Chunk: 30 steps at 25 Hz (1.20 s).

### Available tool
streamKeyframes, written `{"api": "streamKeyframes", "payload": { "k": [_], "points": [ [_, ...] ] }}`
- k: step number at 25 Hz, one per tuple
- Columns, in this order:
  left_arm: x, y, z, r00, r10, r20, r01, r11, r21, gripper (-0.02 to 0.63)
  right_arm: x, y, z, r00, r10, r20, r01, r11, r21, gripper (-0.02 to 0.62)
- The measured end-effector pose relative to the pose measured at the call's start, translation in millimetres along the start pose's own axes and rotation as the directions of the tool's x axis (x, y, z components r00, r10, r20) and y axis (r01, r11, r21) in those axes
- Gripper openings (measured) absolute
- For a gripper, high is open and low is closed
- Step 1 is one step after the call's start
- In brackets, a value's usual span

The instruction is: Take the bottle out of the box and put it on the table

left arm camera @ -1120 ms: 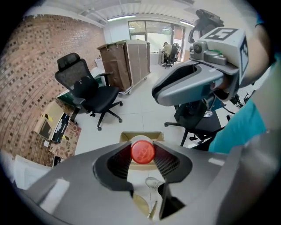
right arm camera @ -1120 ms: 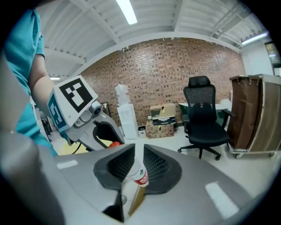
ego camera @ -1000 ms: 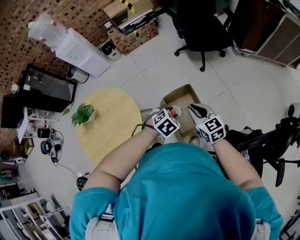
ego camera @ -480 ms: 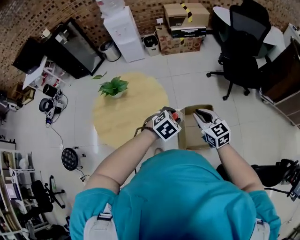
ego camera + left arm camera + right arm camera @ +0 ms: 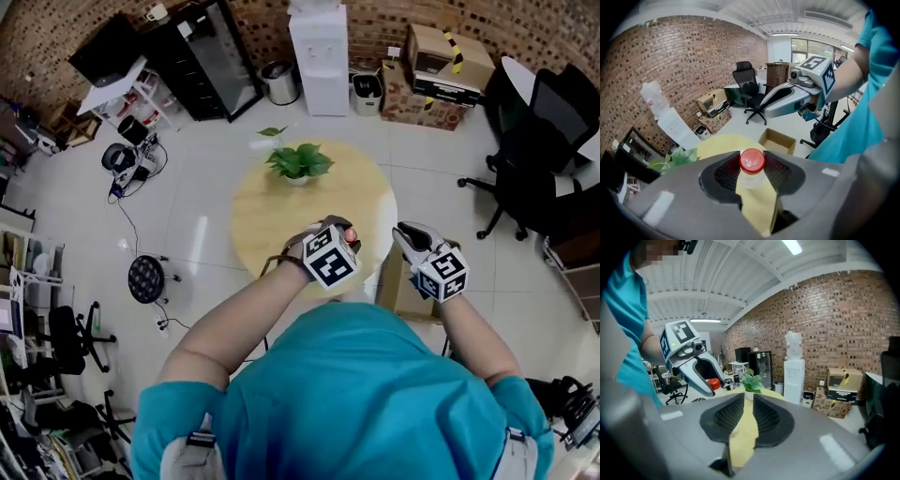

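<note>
Overhead and jaw-mounted views, common table [image 5: 264, 221]

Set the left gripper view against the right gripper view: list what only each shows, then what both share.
Only the left gripper view: the open cardboard box on the floor, and the neck of the bottle clamped in the left gripper. Only the right gripper view: inside the right gripper, jaws slightly apart, nothing between them. Both: its red cap, the table, the plant, the water dispenser.

1. The bottle [image 5: 752, 163], clear plastic with a red cap, was clamped between the left tongs [image 5: 753, 176], above the round yellow worktop's [image 5: 272, 216] near edge.
2. The box [image 5: 778, 140], open brown cardboard, stood on the floor just beside that worktop.
</note>
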State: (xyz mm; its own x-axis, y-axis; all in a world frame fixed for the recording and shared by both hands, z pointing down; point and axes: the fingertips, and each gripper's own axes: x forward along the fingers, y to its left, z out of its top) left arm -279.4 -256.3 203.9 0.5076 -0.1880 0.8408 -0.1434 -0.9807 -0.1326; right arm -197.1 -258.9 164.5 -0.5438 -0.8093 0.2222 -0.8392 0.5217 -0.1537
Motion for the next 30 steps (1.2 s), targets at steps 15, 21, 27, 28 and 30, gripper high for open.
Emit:
{"api": "streamKeyframes", "payload": {
  "k": [15, 21, 27, 28, 30],
  "points": [
    [-0.2, 87.9, -102.8, 0.988, 0.134, -0.082, -0.148, 0.969, -0.199, 0.155, 120.1, 29.9, -31.3, 0.960, 0.251, -0.125, -0.263, 0.960, -0.092, 0.055],
    [2.1, 110.1, -158.4, 0.989, 0.111, -0.095, -0.123, 0.982, -0.140, 0.155, 165.6, 54.5, -22.7, 0.964, 0.211, -0.162, -0.227, 0.970, -0.089, 0.055],
    [-3.0, 126.2, -173.2, 0.997, 0.077, -0.021, -0.079, 0.986, -0.146, 0.155, 188.7, 67.9, -24.6, 0.964, 0.192, -0.184, -0.209, 0.975, -0.078, 0.055],
    [-3.0, 126.6, -171.8, 0.997, 0.076, -0.009, -0.077, 0.987, -0.143, 0.156, 189.6, 67.7, -26.5, 0.964, 0.189, -0.187, -0.206, 0.976, -0.076, 0.055],
    [-0.4, 127.2, -169.2, 0.996, 0.085, 0.003, -0.084, 0.988, -0.132, 0.158, 189.9, 64.5, -29.4, 0.964, 0.188, -0.188, -0.203, 0.977, -0.066, 0.055]
  ]
}}
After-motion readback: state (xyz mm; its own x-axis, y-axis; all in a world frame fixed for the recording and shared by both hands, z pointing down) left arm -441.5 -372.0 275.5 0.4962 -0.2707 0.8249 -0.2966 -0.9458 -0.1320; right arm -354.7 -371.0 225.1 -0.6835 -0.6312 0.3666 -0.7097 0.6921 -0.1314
